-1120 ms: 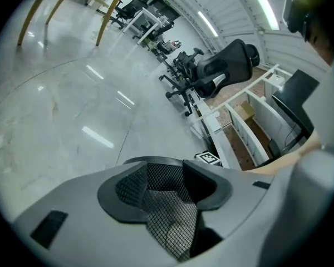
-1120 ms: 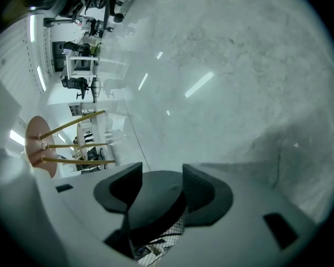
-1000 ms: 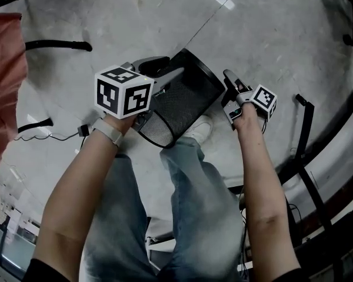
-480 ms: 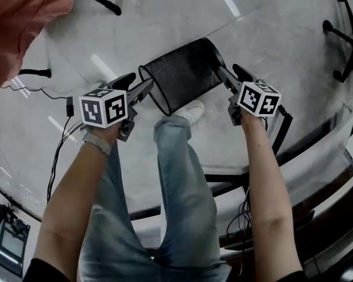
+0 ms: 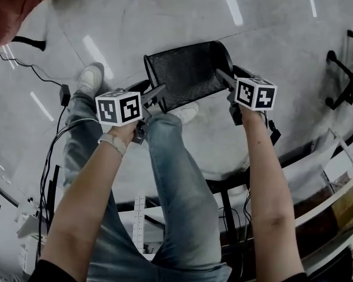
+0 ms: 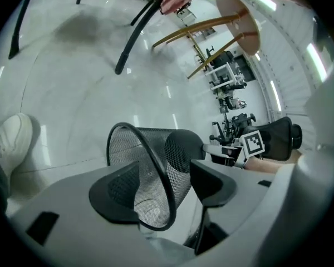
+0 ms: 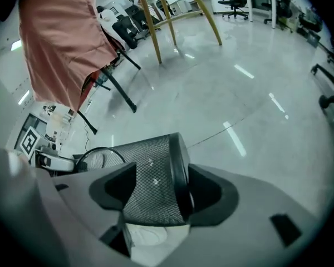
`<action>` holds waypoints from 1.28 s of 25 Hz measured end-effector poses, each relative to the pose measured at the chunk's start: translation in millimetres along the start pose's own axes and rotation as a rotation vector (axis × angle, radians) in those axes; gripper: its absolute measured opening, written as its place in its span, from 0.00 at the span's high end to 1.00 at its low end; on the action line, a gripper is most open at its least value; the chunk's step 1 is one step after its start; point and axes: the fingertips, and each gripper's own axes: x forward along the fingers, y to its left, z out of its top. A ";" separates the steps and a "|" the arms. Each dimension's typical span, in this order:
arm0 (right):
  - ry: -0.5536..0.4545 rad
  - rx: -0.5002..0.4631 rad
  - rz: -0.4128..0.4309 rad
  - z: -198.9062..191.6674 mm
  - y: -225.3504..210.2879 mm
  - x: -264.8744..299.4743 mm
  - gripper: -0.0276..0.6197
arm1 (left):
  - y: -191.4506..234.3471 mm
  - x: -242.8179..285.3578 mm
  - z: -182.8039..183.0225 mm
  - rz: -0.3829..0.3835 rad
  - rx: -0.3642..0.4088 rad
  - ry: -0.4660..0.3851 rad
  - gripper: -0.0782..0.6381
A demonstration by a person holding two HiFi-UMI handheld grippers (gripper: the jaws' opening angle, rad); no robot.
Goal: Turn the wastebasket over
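Left claw (image 6: 166,174) just opening, loose astride sideways mesh wastebasket (image 5: 188,72) rim; right claw (image 7: 161,188) likewise, astride base.

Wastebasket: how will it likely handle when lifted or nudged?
The wastebasket is open mesh, so probably light for its size. Round and tapered, it would likely roll in an arc on its side. Its hooped rim suggests it holds shape.

Black mesh wastebasket (image 5: 188,75), white shoe (image 5: 93,78), faded blue jeans (image 5: 176,175), pale grey floor (image 5: 282,51), salmon-pink cloth (image 7: 61,43)
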 end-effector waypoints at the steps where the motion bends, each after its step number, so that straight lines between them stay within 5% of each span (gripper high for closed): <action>1: -0.001 0.003 0.009 -0.2 0.3 0.8 0.51 | 1.8 3.9 -2.1 -0.002 -0.014 -0.003 0.50; 7: -0.020 0.010 0.034 3.7 2.3 2.9 0.51 | -3.2 19.8 -5.4 -0.046 -0.034 0.012 0.52; 9: -0.026 0.007 0.039 5.6 2.6 2.7 0.53 | -9.5 20.3 -5.2 -0.057 -0.034 0.022 0.66; 14: -0.065 0.059 0.029 8.4 -7.2 -6.3 0.53 | -40.8 12.8 6.8 -0.133 -0.021 0.028 0.77; 18: -0.119 0.112 0.032 11.6 -16.1 -21.4 0.53 | -80.6 6.1 28.9 -0.148 0.110 0.015 0.83; 22: -0.208 0.203 0.030 12.4 -29.0 -48.4 0.53 | -123.1 13.9 43.0 -0.114 0.327 0.095 0.86; 32: -0.423 0.451 0.016 -27.2 -63.3 -126.2 0.53 | -178.9 68.7 60.2 0.171 0.877 0.298 0.87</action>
